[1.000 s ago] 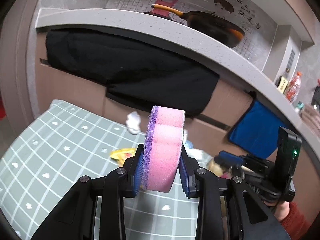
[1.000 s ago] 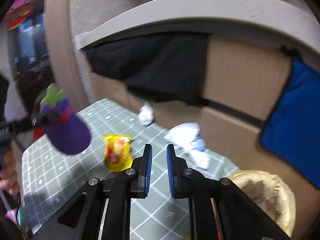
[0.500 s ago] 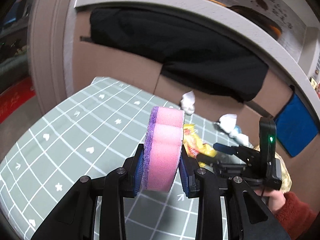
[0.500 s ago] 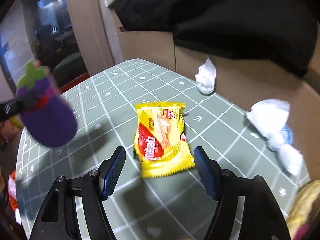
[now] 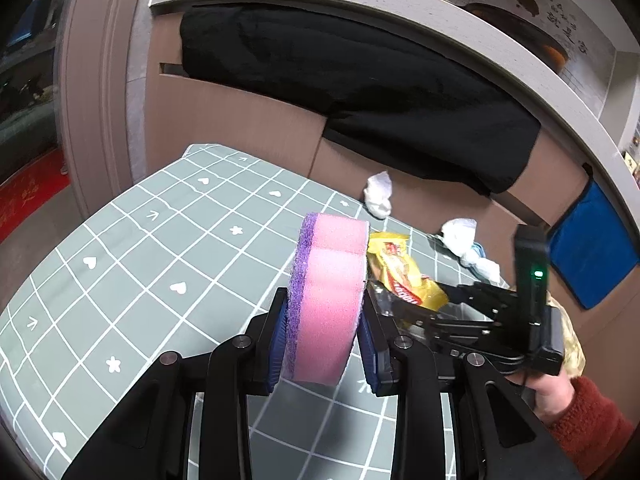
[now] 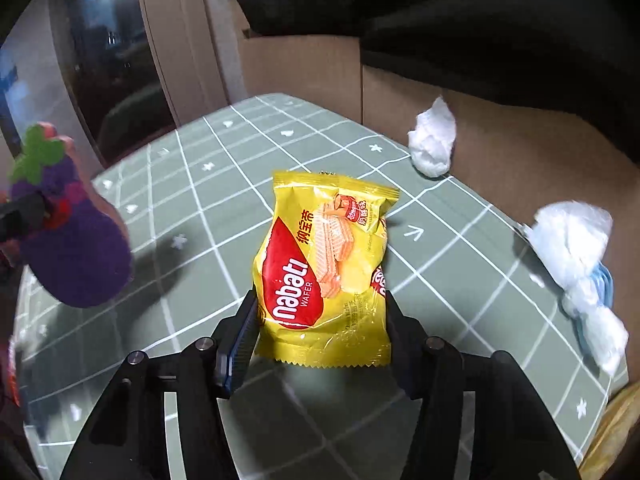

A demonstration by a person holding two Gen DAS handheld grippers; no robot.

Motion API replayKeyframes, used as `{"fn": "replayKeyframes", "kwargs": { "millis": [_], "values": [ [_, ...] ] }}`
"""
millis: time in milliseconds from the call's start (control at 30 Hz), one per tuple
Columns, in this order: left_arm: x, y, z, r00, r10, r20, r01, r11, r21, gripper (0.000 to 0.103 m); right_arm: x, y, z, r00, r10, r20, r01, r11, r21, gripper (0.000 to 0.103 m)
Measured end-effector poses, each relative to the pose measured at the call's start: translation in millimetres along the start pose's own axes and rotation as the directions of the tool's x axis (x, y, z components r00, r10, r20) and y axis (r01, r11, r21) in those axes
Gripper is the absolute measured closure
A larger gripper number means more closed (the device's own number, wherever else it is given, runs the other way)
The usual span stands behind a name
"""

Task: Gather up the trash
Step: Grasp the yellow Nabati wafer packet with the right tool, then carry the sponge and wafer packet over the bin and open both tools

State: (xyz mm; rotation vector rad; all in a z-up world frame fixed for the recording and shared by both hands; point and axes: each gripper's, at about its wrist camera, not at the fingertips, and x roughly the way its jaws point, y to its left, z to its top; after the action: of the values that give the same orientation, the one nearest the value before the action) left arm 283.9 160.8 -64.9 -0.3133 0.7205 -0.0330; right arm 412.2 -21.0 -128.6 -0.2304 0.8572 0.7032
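Observation:
My left gripper (image 5: 322, 344) is shut on a pink and purple eggplant-shaped sponge (image 5: 328, 300), held above the green checked tablecloth (image 5: 160, 264). The sponge also shows at the left of the right wrist view (image 6: 72, 240). My right gripper (image 6: 320, 324) is open, its fingers either side of a yellow Nabati wafer packet (image 6: 324, 256) lying on the cloth. The packet (image 5: 404, 272) and the right gripper (image 5: 420, 304) show in the left wrist view. A crumpled white tissue (image 6: 432, 144) and a white and blue wad (image 6: 576, 256) lie near the table's far edge.
A brown cabinet front (image 5: 240, 120) with a black cloth (image 5: 360, 76) draped over it stands behind the table. A blue towel (image 5: 592, 256) hangs at the right. A yellowish basket rim (image 6: 616, 432) shows at the right wrist view's lower right.
My right gripper has opened wide and dropped down to the wafer packet, which now lies between its fingers. My left gripper has kept hold of the sponge and drifted back and left.

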Motion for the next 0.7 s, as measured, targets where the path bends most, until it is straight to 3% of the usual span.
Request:
{"fn": "replayKeyframes", "kwargs": {
  "millis": [167,367,600,700],
  "values": [
    [-10,-29,2,0.999,-0.039,0.014,0.038,0.998,0.046,0.07,-50,-10,-14,0.998,-0.022,0.052,0.02,0.998,0.054,0.05],
    [-22,-82,6,0.993,-0.113,0.037,0.108,0.986,0.123,0.07,-130,-22,-30,0.985,-0.109,0.134,0.096,0.991,0.095,0.05],
    [-31,-162,9,0.971,-0.239,0.032,0.226,0.949,0.221,0.07,-222,-46,-59,0.937,-0.264,0.227,0.231,0.959,0.161,0.05],
    [-32,-199,10,0.956,-0.291,0.027,0.274,0.926,0.258,0.07,-261,-60,-76,0.904,-0.338,0.261,0.291,0.935,0.202,0.05]
  ]
}}
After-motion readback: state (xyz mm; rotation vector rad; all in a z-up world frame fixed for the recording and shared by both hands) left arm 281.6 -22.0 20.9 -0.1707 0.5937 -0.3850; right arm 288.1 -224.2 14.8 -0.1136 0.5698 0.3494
